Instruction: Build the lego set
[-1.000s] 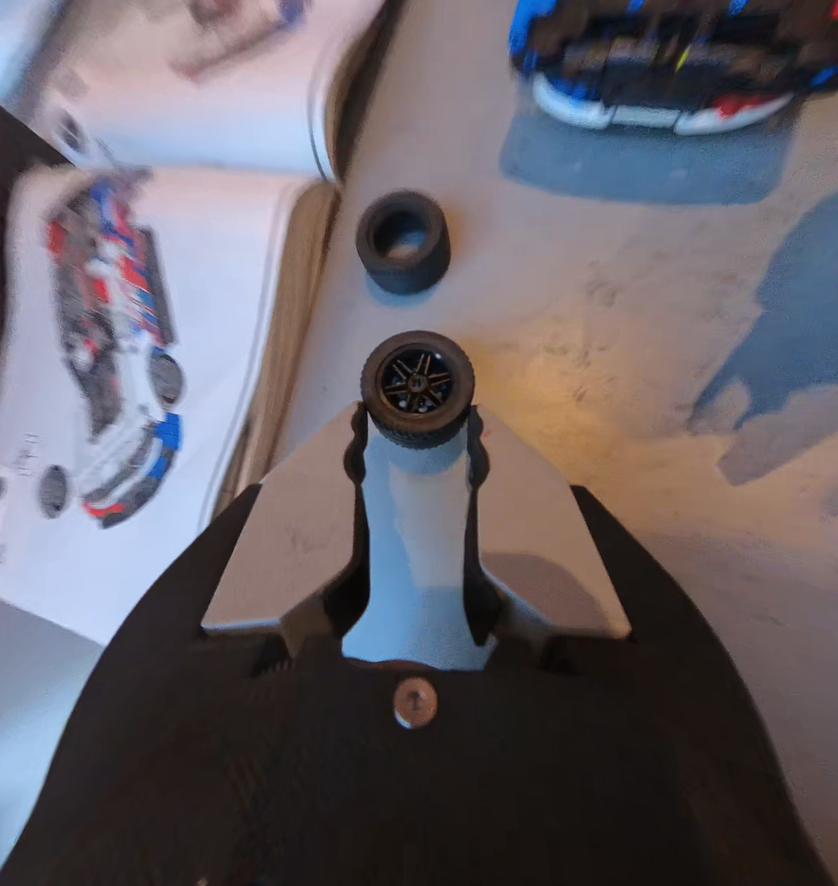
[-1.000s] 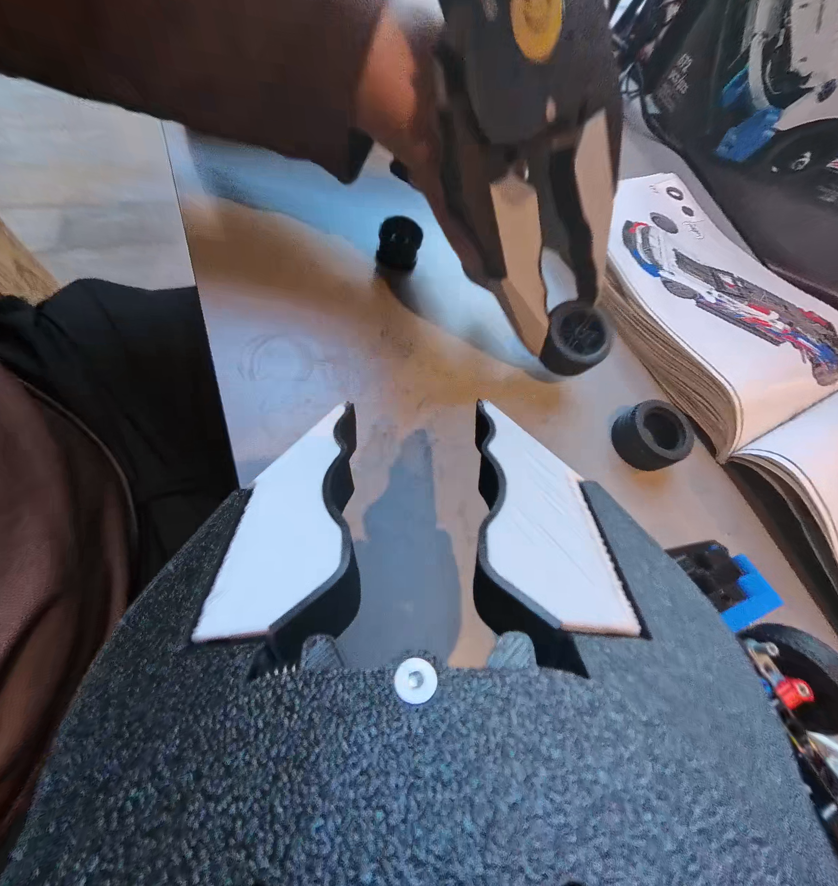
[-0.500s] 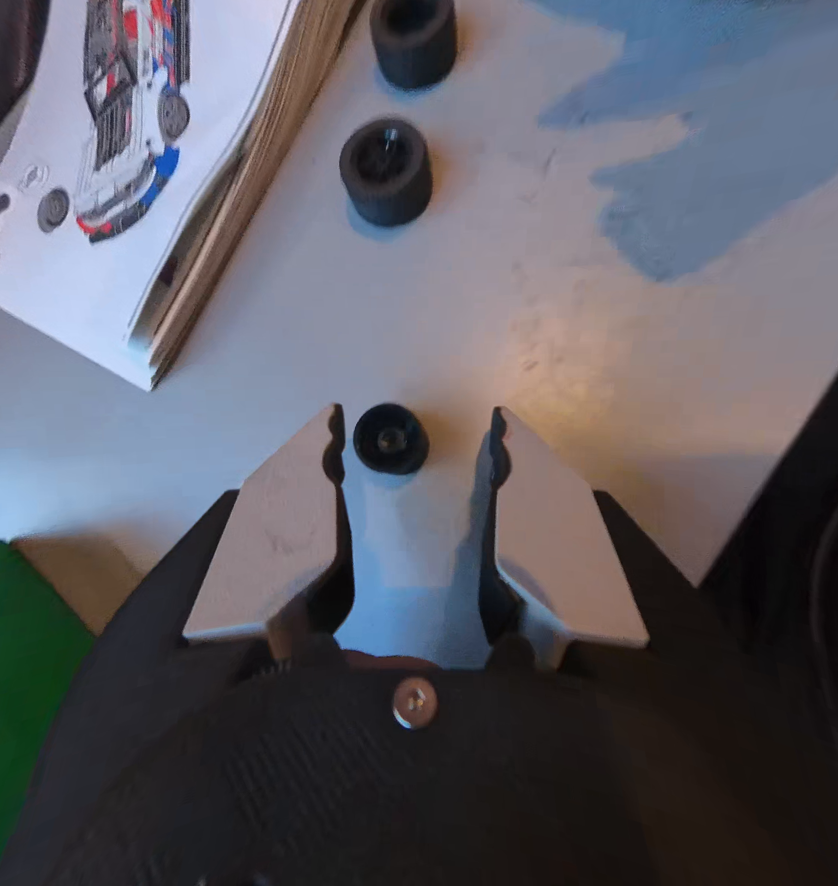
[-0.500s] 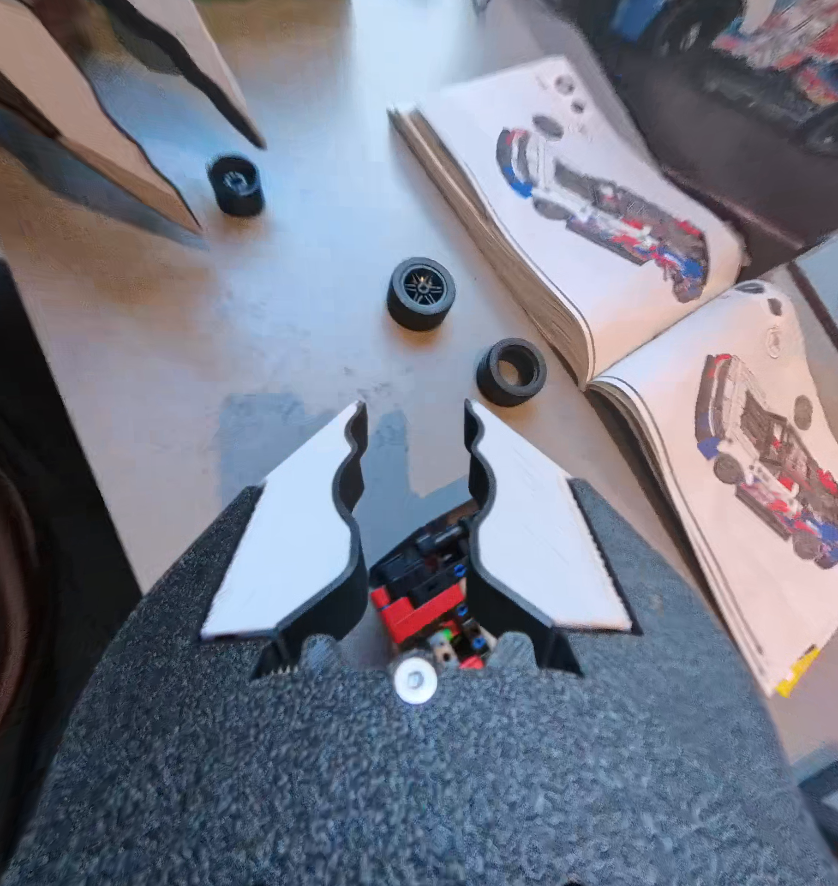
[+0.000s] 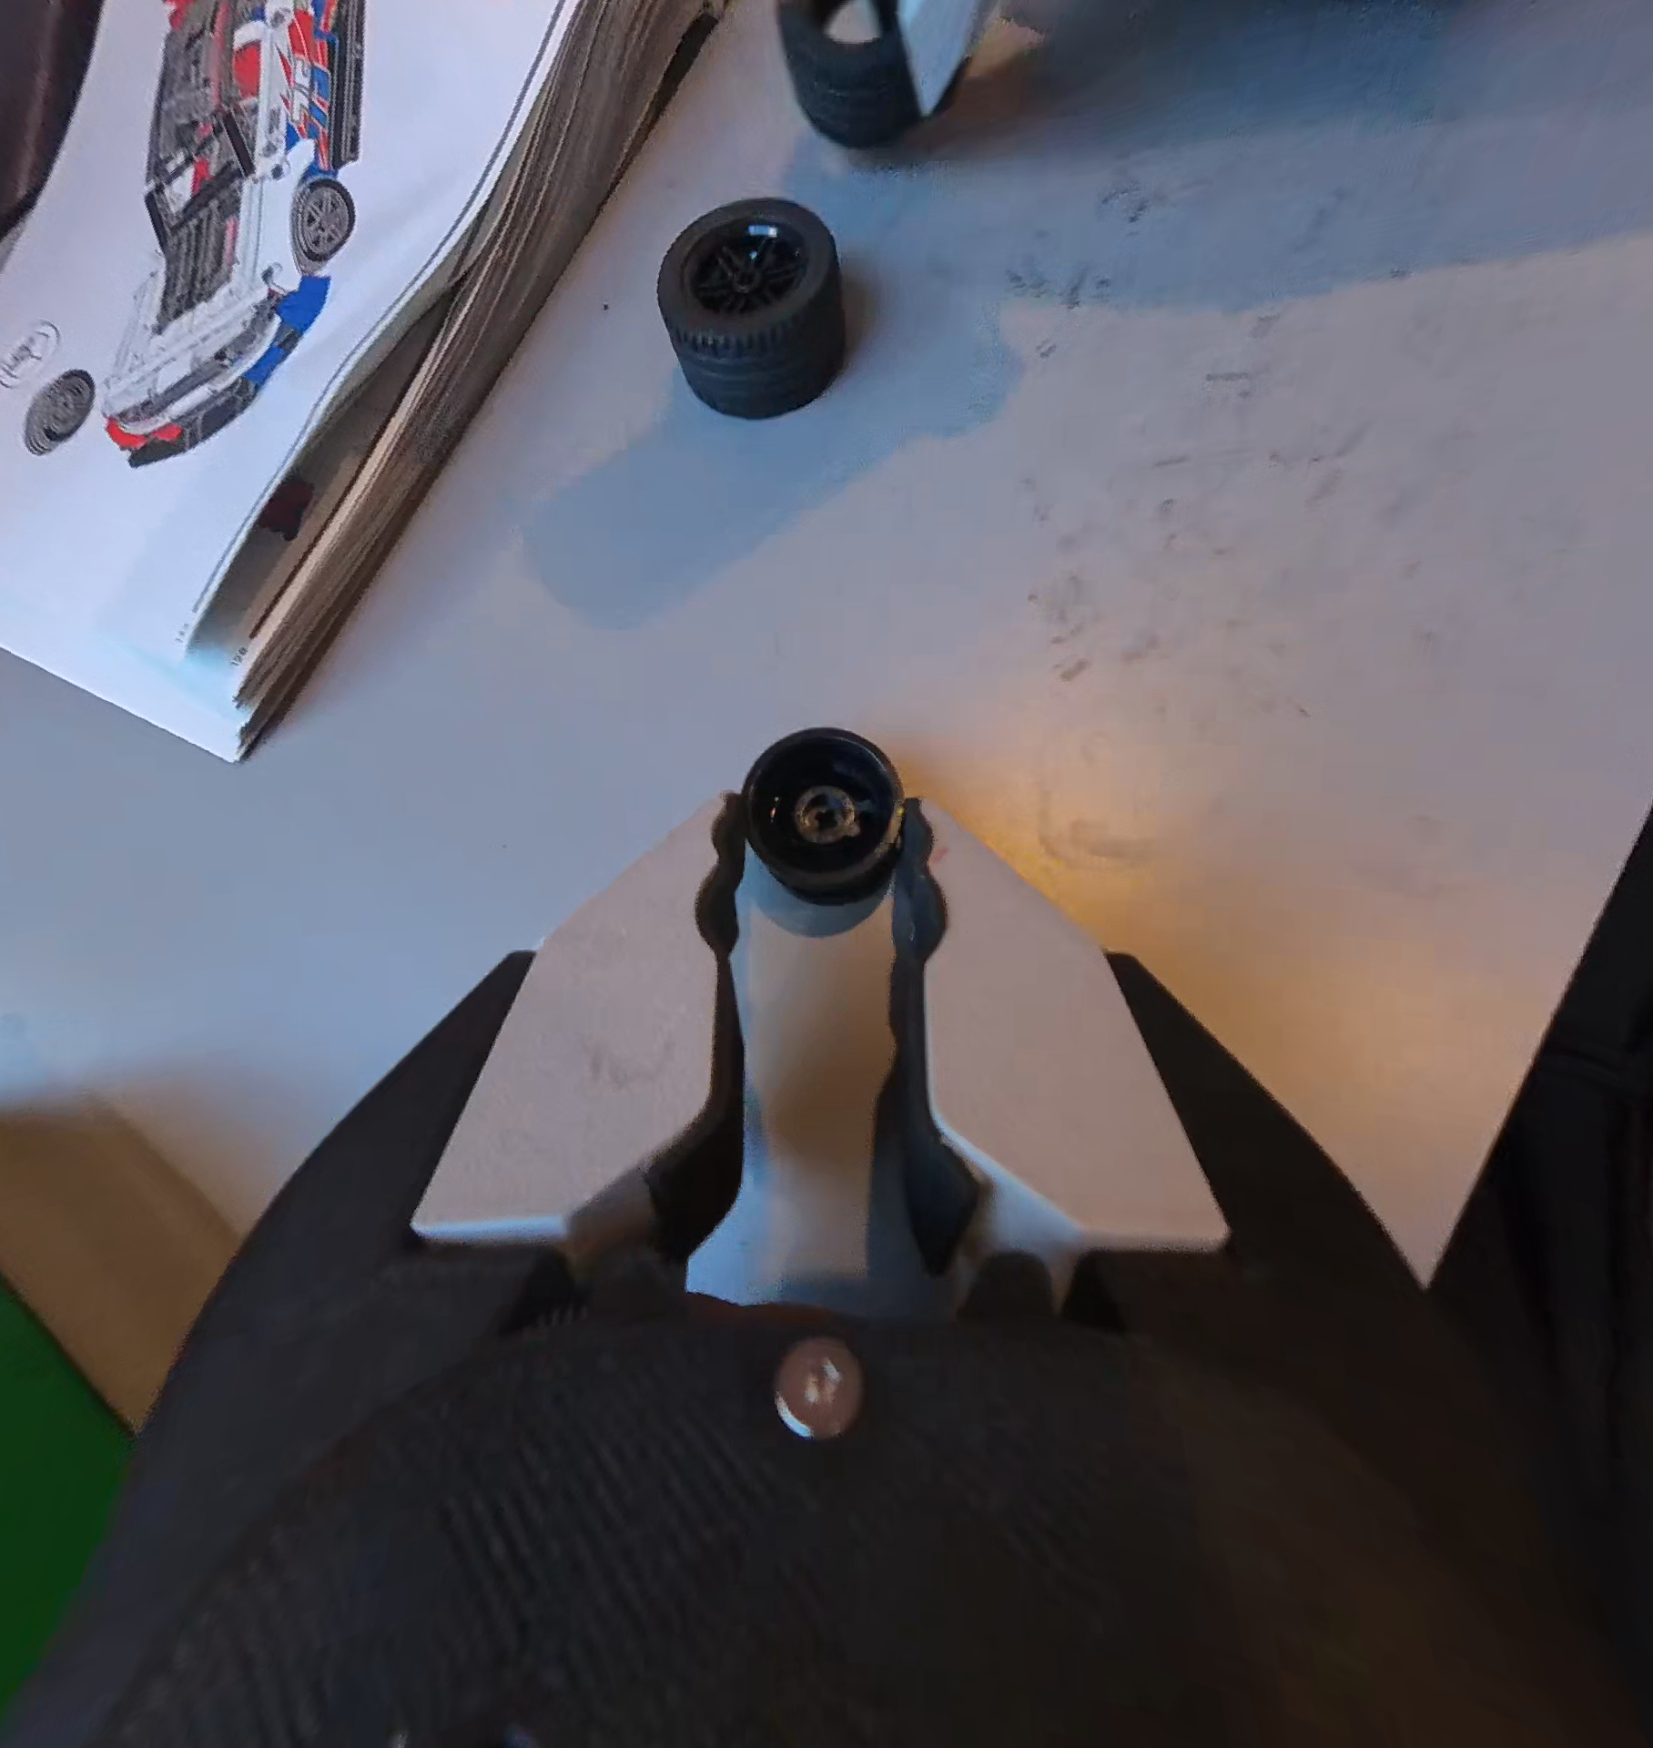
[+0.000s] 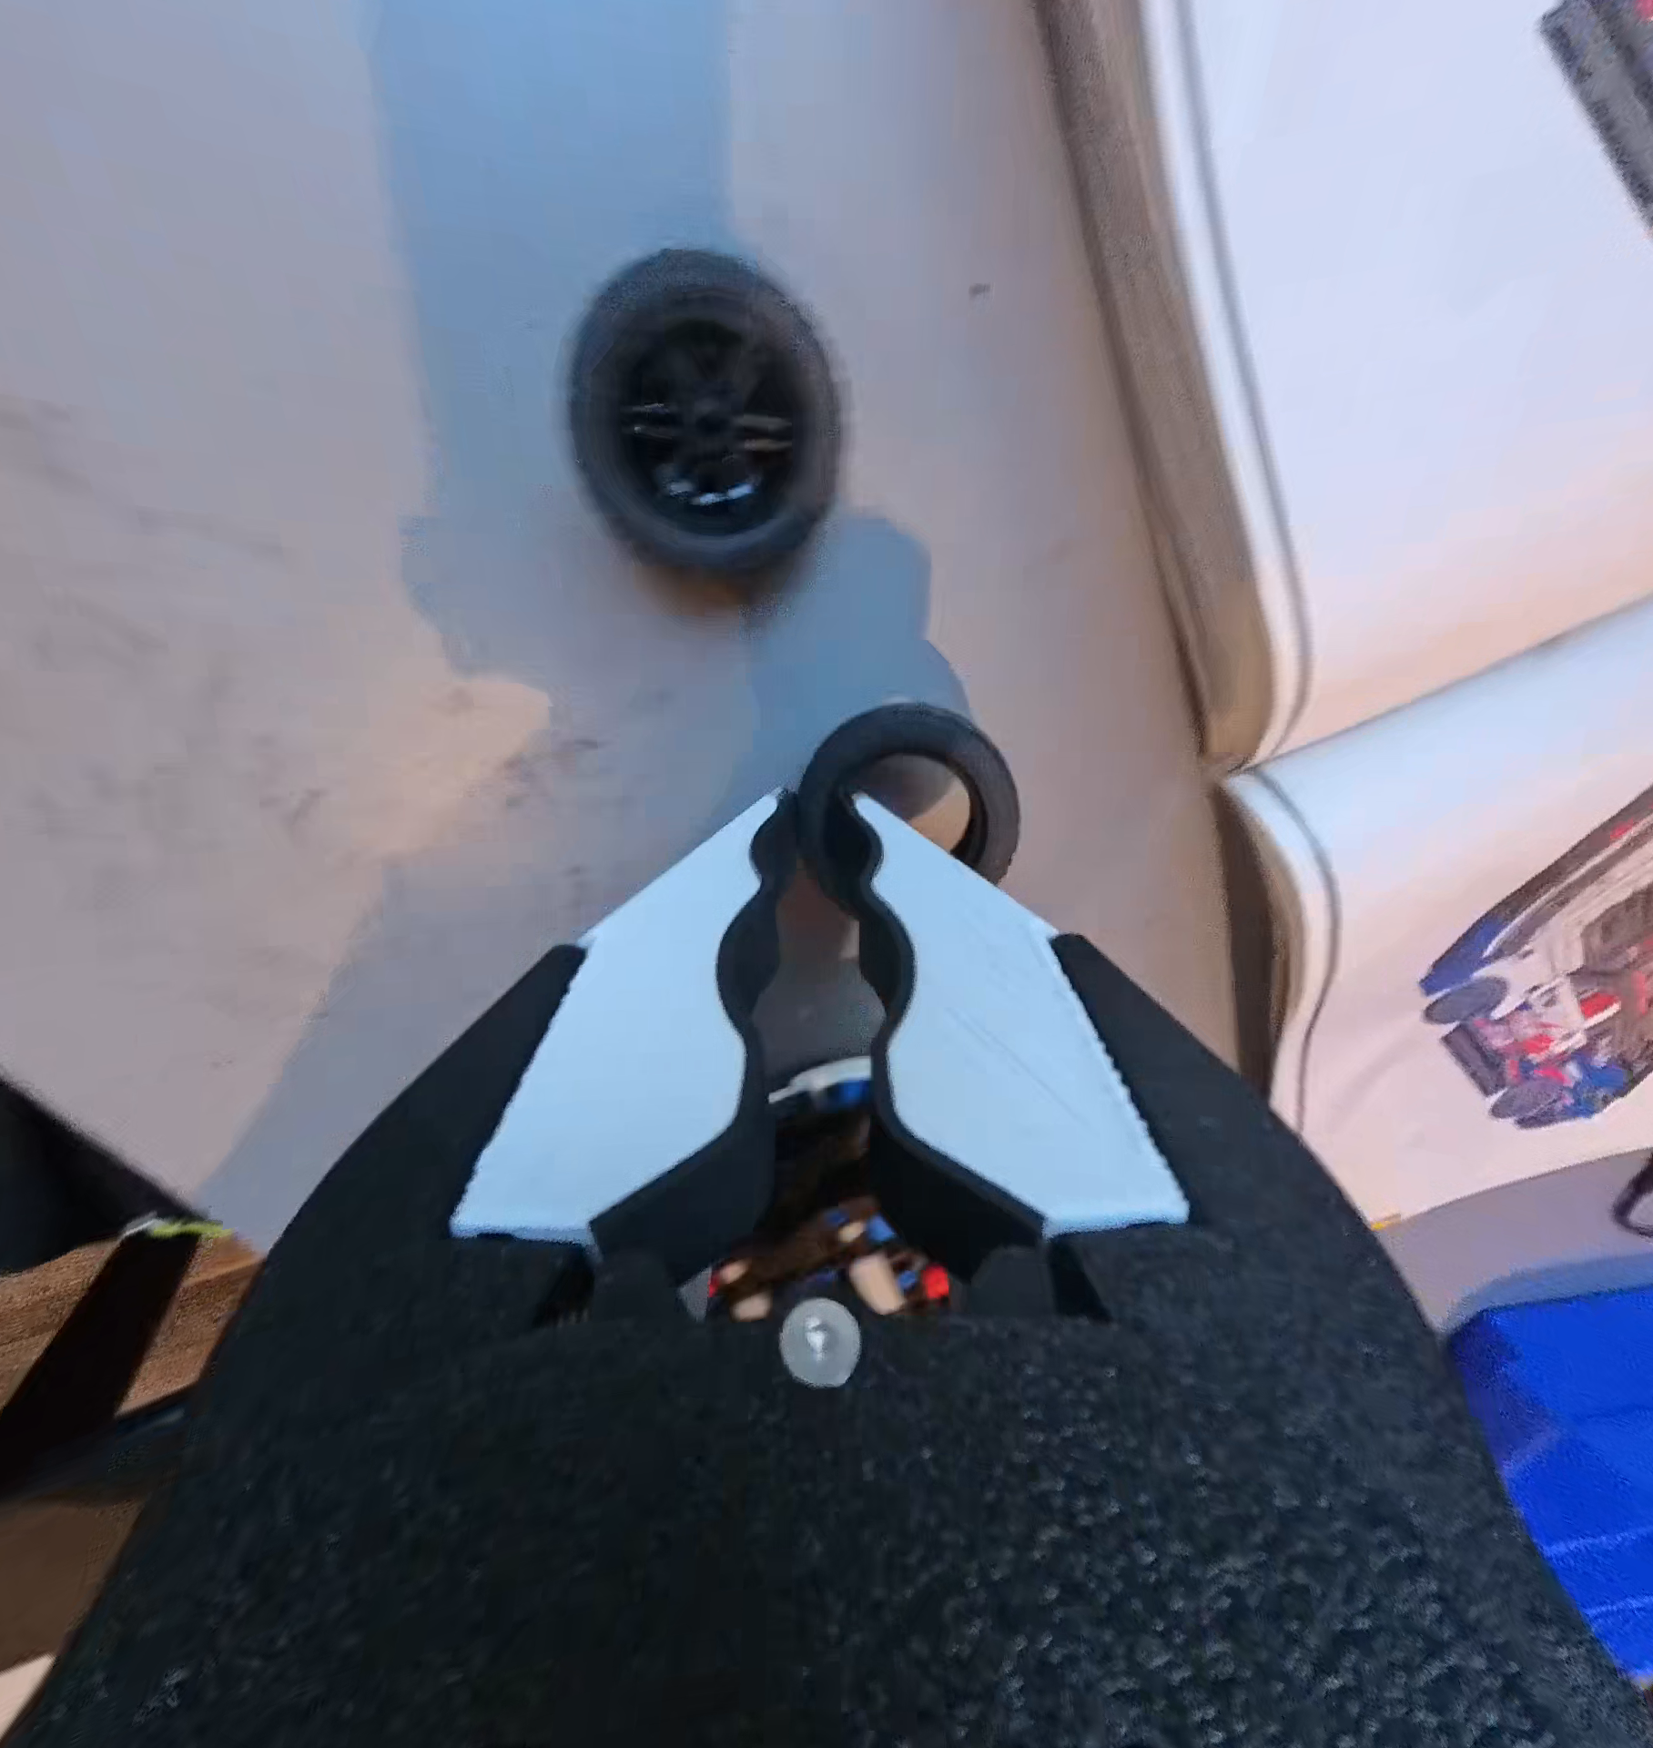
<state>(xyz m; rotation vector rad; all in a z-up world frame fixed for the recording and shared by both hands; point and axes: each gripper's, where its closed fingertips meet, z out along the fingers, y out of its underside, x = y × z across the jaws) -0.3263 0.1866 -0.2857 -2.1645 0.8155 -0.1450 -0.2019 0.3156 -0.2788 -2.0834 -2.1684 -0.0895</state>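
In the left wrist view my left gripper (image 5: pixel 818 842) is shut on a small black wheel rim (image 5: pixel 823 804) at its fingertips, low over the grey table (image 5: pixel 1277 586). A finished black wheel with tyre (image 5: pixel 752 307) stands farther ahead. An empty black tyre (image 5: pixel 842 85) lies at the top edge, with a finger of the other gripper (image 5: pixel 941 47) in it. In the right wrist view my right gripper (image 6: pixel 823 818) is shut on the wall of that empty tyre (image 6: pixel 946 757), one finger inside the ring. The finished wheel (image 6: pixel 704 416) lies beyond it, blurred.
An open instruction booklet (image 5: pixel 236 284) lies on the left, and on the right in the right wrist view (image 6: pixel 1466 378). Part of the lego car (image 6: pixel 832 1258) shows under the right gripper. A blue object (image 6: pixel 1598 1438) sits at lower right. The table edge (image 5: pixel 1560 946) runs close on the right. About 20 cm separates my left fingertips from my right.
My left gripper let go of the finished wheel, moved back to the rim and shut on it. My right gripper moved in to the empty tyre and shut on its wall.
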